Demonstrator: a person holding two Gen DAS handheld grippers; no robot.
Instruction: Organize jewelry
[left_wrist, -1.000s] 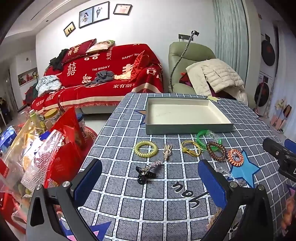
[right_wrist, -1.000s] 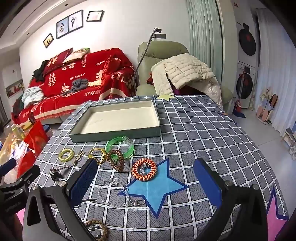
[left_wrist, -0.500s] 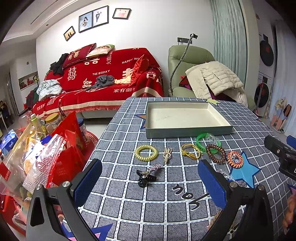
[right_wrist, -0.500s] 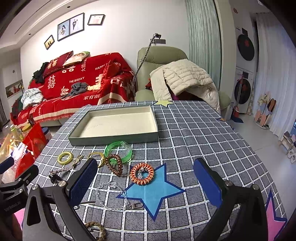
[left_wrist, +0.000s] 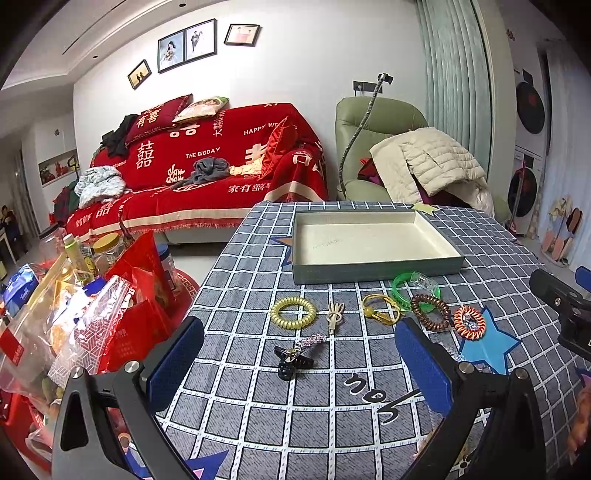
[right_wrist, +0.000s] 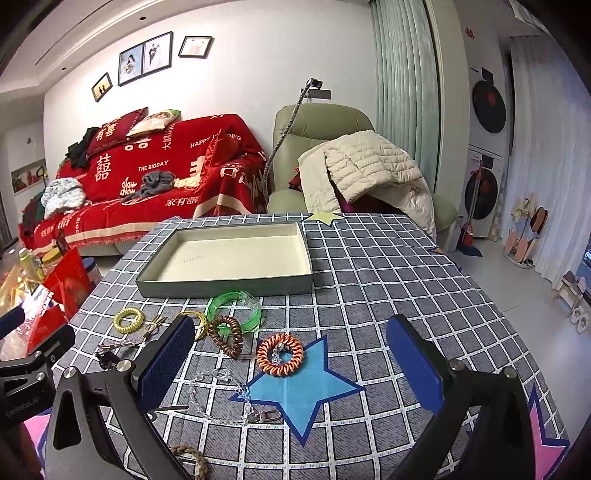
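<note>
Left gripper (left_wrist: 295, 369): you held it wide, empty.
Right gripper (right_wrist: 291, 365): likewise wide, empty.
Black hair clip (left_wrist: 291, 360): lay on the tablecloth (left_wrist: 258, 413) dead ahead between your left fingers, long axis crosswise.
Tray (left_wrist: 376, 271): sat empty beyond the row.
Nearer hand: your left, judged.

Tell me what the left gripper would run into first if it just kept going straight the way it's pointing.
Probably the black hair clip, lying on the checked tablecloth between the open fingers of the left gripper. Beyond it lie the beige clip and the empty box. Depth is uncertain.
</note>
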